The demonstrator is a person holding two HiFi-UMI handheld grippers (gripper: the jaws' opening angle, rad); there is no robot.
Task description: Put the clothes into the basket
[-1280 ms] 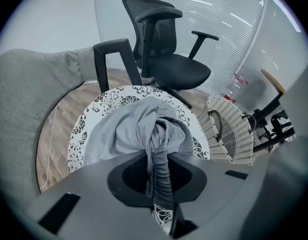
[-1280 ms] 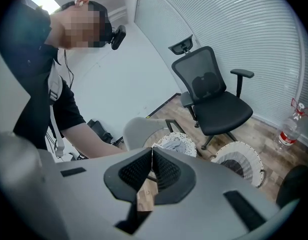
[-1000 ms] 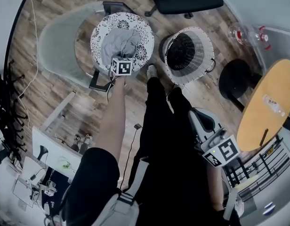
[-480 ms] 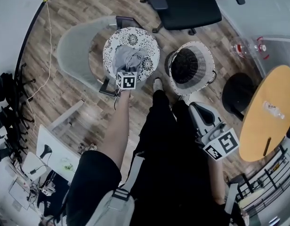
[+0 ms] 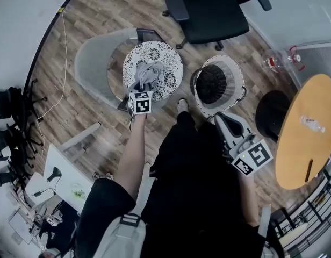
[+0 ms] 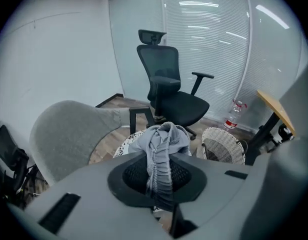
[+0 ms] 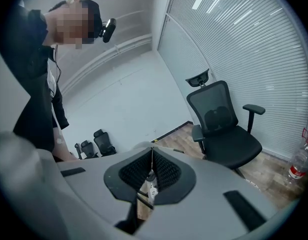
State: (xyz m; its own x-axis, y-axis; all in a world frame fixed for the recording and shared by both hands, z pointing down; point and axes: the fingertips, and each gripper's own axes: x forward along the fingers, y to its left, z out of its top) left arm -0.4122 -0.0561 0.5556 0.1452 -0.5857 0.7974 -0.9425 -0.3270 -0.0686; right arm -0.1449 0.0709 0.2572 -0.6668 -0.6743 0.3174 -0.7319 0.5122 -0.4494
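One grey garment point(image 6: 161, 144) is hanging over the patterned stool point(image 5: 171, 63), pinched by a thin fold in the fingers of the left gripper point(image 5: 143, 87), while those of the right gripper point(image 7: 150, 176) are pressing together empty, and so slim a hold is risking a drop short of the basket point(image 5: 232, 74).

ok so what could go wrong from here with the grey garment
1. The left gripper pinches only a narrow bunched fold of the grey garment. The rest hangs loose, so it might slip out on the way across.
2. The basket stands off to the side of the patterned seat. A trailing end could catch its rim and drape outside, or drop onto the floor between them.
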